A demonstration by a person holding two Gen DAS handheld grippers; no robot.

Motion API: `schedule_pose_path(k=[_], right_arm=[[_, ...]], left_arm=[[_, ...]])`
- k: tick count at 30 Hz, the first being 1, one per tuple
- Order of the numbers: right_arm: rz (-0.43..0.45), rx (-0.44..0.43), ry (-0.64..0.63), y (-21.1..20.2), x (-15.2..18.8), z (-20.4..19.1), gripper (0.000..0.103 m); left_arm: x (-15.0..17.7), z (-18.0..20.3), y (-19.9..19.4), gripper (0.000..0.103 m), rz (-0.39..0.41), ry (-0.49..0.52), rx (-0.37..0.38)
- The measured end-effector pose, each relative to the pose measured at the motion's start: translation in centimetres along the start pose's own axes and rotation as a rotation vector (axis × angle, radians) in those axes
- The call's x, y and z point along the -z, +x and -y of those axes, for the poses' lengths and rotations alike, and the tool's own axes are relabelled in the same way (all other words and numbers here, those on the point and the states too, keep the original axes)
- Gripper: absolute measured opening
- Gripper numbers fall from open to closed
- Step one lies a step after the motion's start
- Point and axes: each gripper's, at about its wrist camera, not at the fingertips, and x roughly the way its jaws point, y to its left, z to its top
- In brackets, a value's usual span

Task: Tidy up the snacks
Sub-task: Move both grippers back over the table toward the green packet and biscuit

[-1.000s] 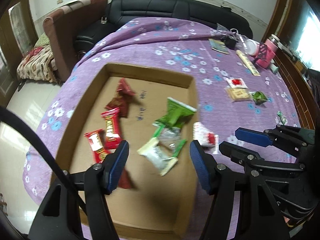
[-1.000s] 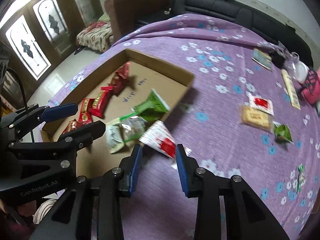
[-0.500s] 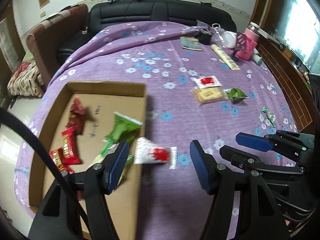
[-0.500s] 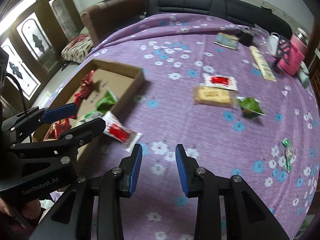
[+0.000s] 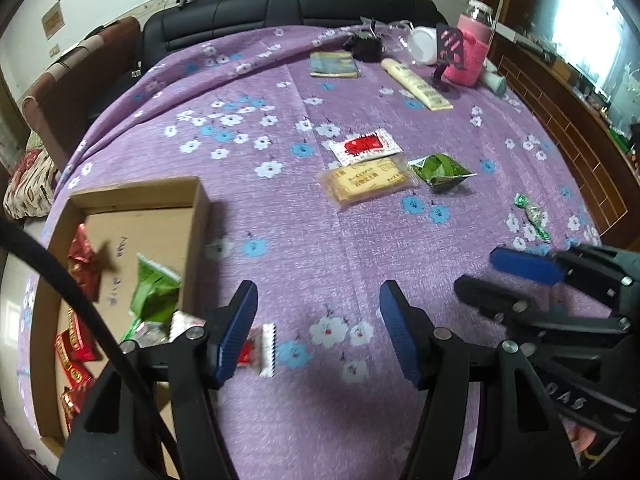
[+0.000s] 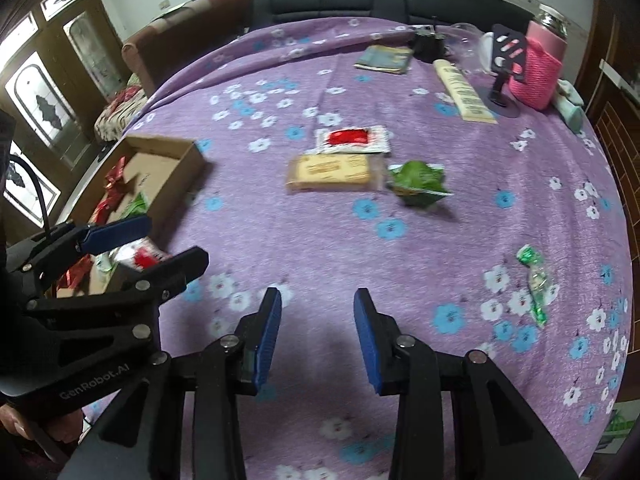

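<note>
A cardboard box (image 5: 196, 216) (image 6: 188, 160) at the left holds red and green snack packets. A white and red packet (image 5: 260, 348) (image 6: 138, 254) lies across the box's near edge. On the purple cloth lie a white and red packet (image 5: 366, 146) (image 6: 352, 138), a tan biscuit pack (image 5: 370, 180) (image 6: 332, 172), a green pouch (image 5: 440, 170) (image 6: 418, 182) and a green candy (image 5: 532, 216) (image 6: 534, 276). My left gripper (image 5: 318, 340) is open and empty over bare cloth right of the box. My right gripper (image 6: 318, 338) is open and empty over bare cloth.
At the far edge stand a pink sleeved jar (image 5: 474, 52) (image 6: 540, 68), a black phone stand (image 5: 446, 60), a cream tube (image 5: 418, 88), a booklet (image 5: 334, 65) and a white cup (image 5: 422, 38). Sofas sit behind the table; a wooden cabinet (image 5: 560, 112) is at the right.
Both grippers have swung right, away from the box and out over the cloth. The white and red packet, earlier between the right fingers, now lies at the box's edge.
</note>
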Motion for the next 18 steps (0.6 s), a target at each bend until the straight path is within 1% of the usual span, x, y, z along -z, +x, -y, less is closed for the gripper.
schedule_pose_path(k=[3,6,9,10,11,12,13,15,18], right_arm=[[0.023,0.022,-0.002,0.4,-0.9,1.6,0.04],[0.04,0.05,0.013,1.0,-1.8,3.7,0.042],[0.061,0.036,0.07,1.8,-3.0,6.5,0.044],[0.073,0.018,0.082,2.1,-3.6,7.4,0.048],[0.077,0.014,0.078,2.4,-4.0,7.7,0.05],[0.08,0.009,0.063,2.7,-4.4,7.8,0.054],[0.074,0.006,0.031,3.2,-5.0,7.8,0.057],[0.069,0.004,-0.01,4.1,-5.7,7.5,0.057],[0.049,0.001,-0.021,5.4,-6.5,7.3,0.058]], left_arm=[[-0.7,0.5,1.2,0.065,-0.019,0.01,-0.008],[-1.7,0.7,2.2,0.065,-0.036,0.015,-0.004],[-2.8,0.9,3.1,0.065,-0.055,0.026,-0.005],[-3.1,0.9,3.3,0.065,-0.059,0.029,-0.005],[-3.5,0.9,3.5,0.065,-0.06,0.028,-0.007],[-3.7,1.0,3.7,0.065,-0.062,0.03,-0.009],[-4.1,1.0,3.9,0.065,-0.064,0.034,-0.012],[-4.7,1.1,4.2,0.065,-0.064,0.038,-0.017],[-5.7,0.9,4.6,0.065,-0.065,0.036,-0.022]])
